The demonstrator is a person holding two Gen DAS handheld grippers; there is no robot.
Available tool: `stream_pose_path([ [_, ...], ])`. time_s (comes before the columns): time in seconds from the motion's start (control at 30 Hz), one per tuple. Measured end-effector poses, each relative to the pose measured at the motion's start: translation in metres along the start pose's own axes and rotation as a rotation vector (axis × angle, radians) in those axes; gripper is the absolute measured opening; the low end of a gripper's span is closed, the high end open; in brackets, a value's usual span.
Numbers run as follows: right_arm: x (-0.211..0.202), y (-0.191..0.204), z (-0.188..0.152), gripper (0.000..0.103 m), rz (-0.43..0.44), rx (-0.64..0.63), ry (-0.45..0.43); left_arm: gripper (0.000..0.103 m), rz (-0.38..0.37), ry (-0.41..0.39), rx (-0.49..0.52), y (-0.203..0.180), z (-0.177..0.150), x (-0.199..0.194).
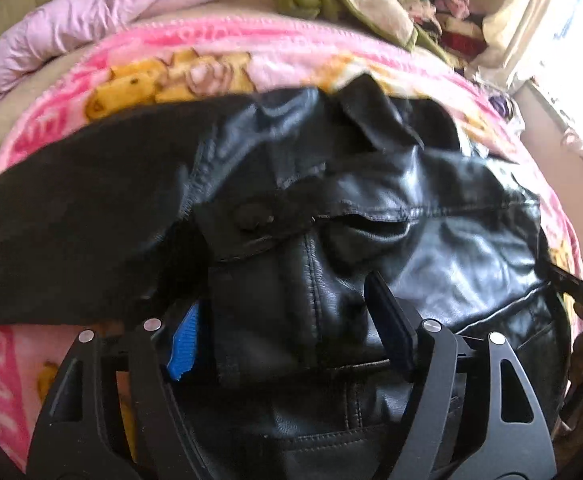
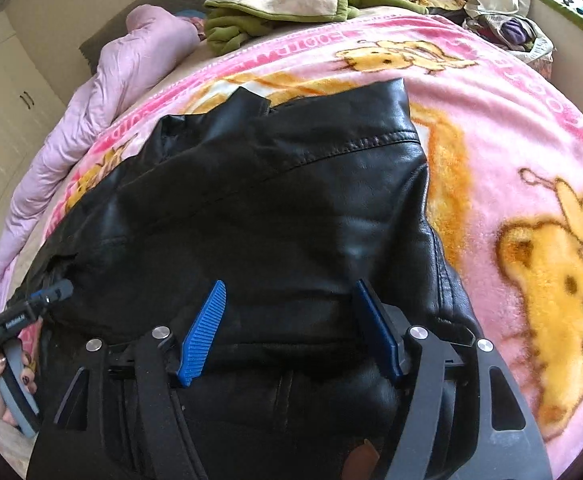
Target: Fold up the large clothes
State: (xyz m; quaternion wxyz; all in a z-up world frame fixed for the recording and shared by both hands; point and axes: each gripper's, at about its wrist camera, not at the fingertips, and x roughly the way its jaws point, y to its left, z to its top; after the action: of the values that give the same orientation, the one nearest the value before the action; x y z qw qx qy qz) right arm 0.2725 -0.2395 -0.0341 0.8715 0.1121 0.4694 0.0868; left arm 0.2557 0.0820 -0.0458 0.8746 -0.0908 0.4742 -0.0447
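A black leather jacket (image 2: 275,216) — glossy, creased, partly folded over itself — lies on the bed, collar up top.

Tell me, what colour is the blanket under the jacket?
Pink, with yellow cartoon animals; the blanket shows best in the right wrist view.

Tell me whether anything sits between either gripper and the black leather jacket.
Nothing visible does. The left gripper and right gripper are both open directly over the black leather jacket, which lies on the pink blanket. The green garment lies well beyond it.
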Motion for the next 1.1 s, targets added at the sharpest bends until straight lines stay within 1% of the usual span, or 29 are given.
stream_pose_path([
  [0.07,-0.011,0.002,0.001,0.074,0.009,-0.005,-0.012,0.073,-0.004,-0.016,-0.006,0.001,0.000,-0.007],
  [0.1,-0.016,0.003,0.000,0.075,0.007,-0.008,-0.018,0.077,-0.001,-0.021,-0.008,0.001,0.000,-0.010],
  [0.2,-0.030,0.007,0.001,0.076,0.019,-0.024,-0.040,0.090,0.043,-0.032,-0.020,0.004,-0.001,-0.016],
  [0.27,-0.039,0.014,0.000,0.088,0.019,-0.034,-0.056,0.092,0.059,-0.045,-0.027,0.007,-0.002,-0.023],
  [0.3,-0.042,0.016,0.001,0.089,0.024,-0.037,-0.062,0.094,0.063,-0.056,-0.030,0.009,-0.002,-0.028],
  [0.43,-0.057,0.033,0.001,0.097,0.040,-0.063,-0.094,0.094,0.080,-0.097,-0.053,0.020,-0.003,-0.045],
  [0.53,-0.066,0.052,0.002,0.099,0.048,-0.099,-0.121,0.094,0.105,-0.121,-0.090,0.034,-0.005,-0.055],
  [0.6,-0.071,0.065,0.003,0.099,0.060,-0.116,-0.144,0.094,0.119,-0.132,-0.120,0.045,-0.006,-0.061],
  [0.7,-0.075,0.083,0.006,0.099,0.092,-0.125,-0.172,0.094,0.166,-0.159,-0.160,0.062,-0.009,-0.071],
  [0.87,-0.077,0.117,0.012,0.099,0.157,-0.151,-0.192,0.094,0.222,-0.174,-0.216,0.088,-0.012,-0.078],
  [0.97,-0.076,0.140,0.015,0.099,0.173,-0.186,-0.202,0.094,0.265,-0.194,-0.254,0.104,-0.014,-0.085],
  [1.1,-0.069,0.168,0.017,0.099,0.194,-0.232,-0.209,0.094,0.298,-0.222,-0.314,0.124,-0.018,-0.094],
])
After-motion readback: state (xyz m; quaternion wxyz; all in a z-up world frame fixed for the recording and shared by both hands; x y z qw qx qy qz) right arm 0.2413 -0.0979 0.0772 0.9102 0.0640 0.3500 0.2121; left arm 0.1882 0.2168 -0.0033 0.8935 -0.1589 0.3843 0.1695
